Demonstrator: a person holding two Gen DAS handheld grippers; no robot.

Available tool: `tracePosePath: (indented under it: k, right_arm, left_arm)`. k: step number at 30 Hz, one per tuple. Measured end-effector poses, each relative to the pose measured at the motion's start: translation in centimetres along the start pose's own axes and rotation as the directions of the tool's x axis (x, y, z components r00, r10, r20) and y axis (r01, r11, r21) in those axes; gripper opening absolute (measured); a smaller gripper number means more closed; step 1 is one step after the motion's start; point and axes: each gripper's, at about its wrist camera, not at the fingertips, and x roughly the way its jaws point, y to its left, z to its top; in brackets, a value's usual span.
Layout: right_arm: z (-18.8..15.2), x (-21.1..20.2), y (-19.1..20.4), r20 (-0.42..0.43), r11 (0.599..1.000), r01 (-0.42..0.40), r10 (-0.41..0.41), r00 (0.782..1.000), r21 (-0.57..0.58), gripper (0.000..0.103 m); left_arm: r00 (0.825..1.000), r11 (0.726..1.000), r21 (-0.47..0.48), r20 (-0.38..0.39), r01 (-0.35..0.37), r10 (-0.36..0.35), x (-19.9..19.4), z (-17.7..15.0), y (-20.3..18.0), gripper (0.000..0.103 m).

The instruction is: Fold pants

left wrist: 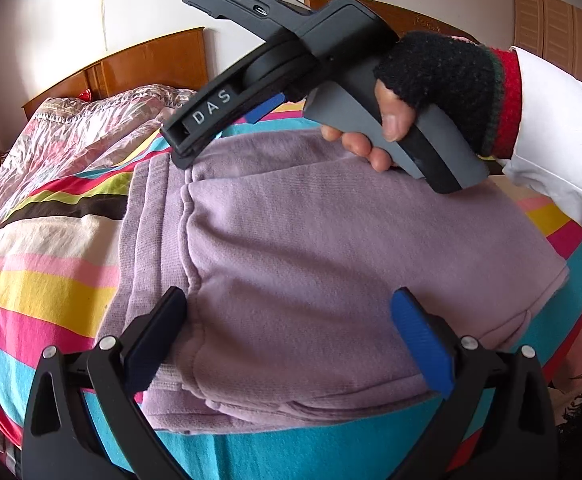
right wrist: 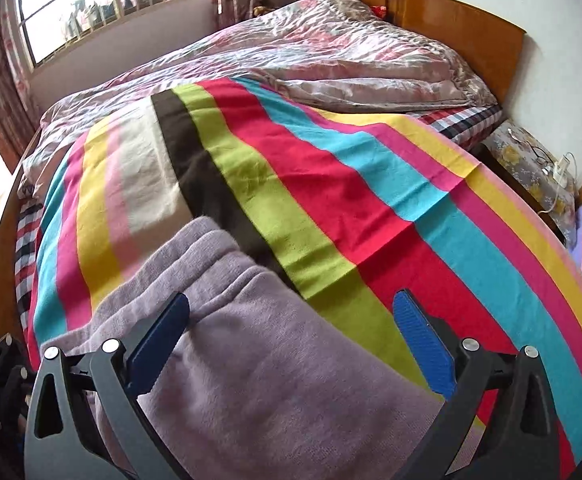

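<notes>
Left gripper (left wrist: 289, 340) jaws spread wide, right gripper (right wrist: 291, 344) jaws wide too, gloved right hand (left wrist: 419, 92) gripping its handle

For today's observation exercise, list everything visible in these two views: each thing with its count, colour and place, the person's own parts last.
pants: one, lilac, folded on the striped blanket
striped blanket: one, multicoloured, spread over the bed
quilt: one, pink floral, bunched by the headboard
headboard: one, brown wood, against the wall
window: one, barred, beyond the bed
left claw: one, black with blue pads, open over the pants
right claw: one, same colours, open
hand: one, black fingerless glove, holding the right claw's handle
</notes>
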Motion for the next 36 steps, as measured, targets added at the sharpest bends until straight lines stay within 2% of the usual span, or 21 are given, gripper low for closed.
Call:
tracePosePath:
  k: [3, 6, 10, 13, 15, 17, 19, 21, 23, 26, 28, 29, 32, 34, 36]
  right_arm:
    - [-0.4, -3.3, -0.9, 0.079, 0.997, -0.041, 0.035, 0.996, 0.066, 0.098]
    - [-3.3, -8.3, -0.7, 0.138, 0.999, -0.013, 0.006, 0.99, 0.05, 0.098]
    - [-11.1, -13.1, -0.9, 0.122, 0.993, 0.077, -0.088, 0.989, 0.095, 0.099]
    - [-17.7, -14.1, -1.1, 0.044, 0.975, 0.136, -0.146, 0.988, 0.178, 0.099]
    - [-21.3, -14.4, -0.4, 0.007, 0.965, 0.184, -0.189, 0.982, 0.186, 0.099]
    - [-23.9, -15.9, -0.2, 0.046, 0.949, 0.201, -0.219, 0.975, 0.244, 0.099]
    - [-25.8, -18.0, -0.1, 0.095, 0.924, 0.188, -0.231, 0.968, 0.333, 0.099]
    - [-27.2, -20.1, 1.0, 0.142, 0.911, 0.211, -0.276, 0.951, 0.354, 0.099]
    - [-28.4, -21.9, 2.5, 0.176, 0.904, 0.244, -0.32, 0.931, 0.351, 0.099]
    - [-30.1, -24.9, 4.7, 0.249, 0.89, 0.279, -0.381, 0.89, 0.361, 0.099]
    - [-31.2, -26.9, 5.8, 0.291, 0.877, 0.303, -0.421, 0.859, 0.374, 0.099]
    - [-31.8, -27.8, 6.4, 0.31, 0.874, 0.308, -0.432, 0.847, 0.377, 0.099]
    - [-33.4, -29.6, 7.9, 0.356, 0.872, 0.305, -0.444, 0.823, 0.382, 0.099]
    - [-34.0, -30.2, 8.4, 0.371, 0.872, 0.286, -0.438, 0.819, 0.398, 0.099]
    - [-34.3, -30.5, 8.5, 0.384, 0.865, 0.279, -0.445, 0.809, 0.416, 0.099]
  left_arm:
    - [1.0, 1.0, 0.004, 0.003, -0.003, 0.003, 0.0, -0.1, -0.1, 0.102]
    - [1.0, 1.0, 0.004, 0.008, -0.003, 0.003, 0.1, -0.2, 0.0, 0.102]
    - [1.0, 1.0, 0.001, 0.018, -0.006, 0.006, -0.1, -0.4, -0.1, 0.102]
    - [1.0, 1.0, 0.006, 0.019, -0.013, 0.013, -0.1, -0.5, -0.2, 0.102]
    - [1.0, 1.0, 0.007, 0.014, -0.015, 0.015, -0.1, -0.4, -0.3, 0.102]
    - [1.0, 1.0, -0.008, 0.011, -0.021, 0.021, -0.4, -0.1, -0.3, 0.102]
    - [0.998, 0.996, -0.075, 0.033, -0.052, 0.054, -1.7, 0.4, -0.2, 0.101]
    - [0.994, 0.993, -0.11, 0.101, -0.038, 0.049, -4.2, 0.8, -0.7, 0.102]
    - [0.975, 0.993, -0.096, 0.204, -0.073, 0.092, -7.6, 1.1, -2.4, 0.102]
    - [0.92, 0.979, -0.044, 0.337, -0.198, 0.201, -12.2, 1.2, -6.2, 0.102]
    - [0.891, 0.964, -0.042, 0.372, -0.263, 0.26, -14.1, 1.2, -8.2, 0.102]
    - [0.889, 0.96, -0.054, 0.367, -0.274, 0.274, -14.7, 1.2, -8.9, 0.102]
    - [0.912, 0.972, -0.093, 0.337, -0.215, 0.234, -15.6, 0.9, -10.2, 0.102]
    - [0.923, 0.974, -0.109, 0.312, -0.199, 0.223, -15.7, 0.1, -11.1, 0.102]
    - [0.926, 0.975, -0.07, 0.306, -0.21, 0.222, -15.5, -0.5, -12.4, 0.102]
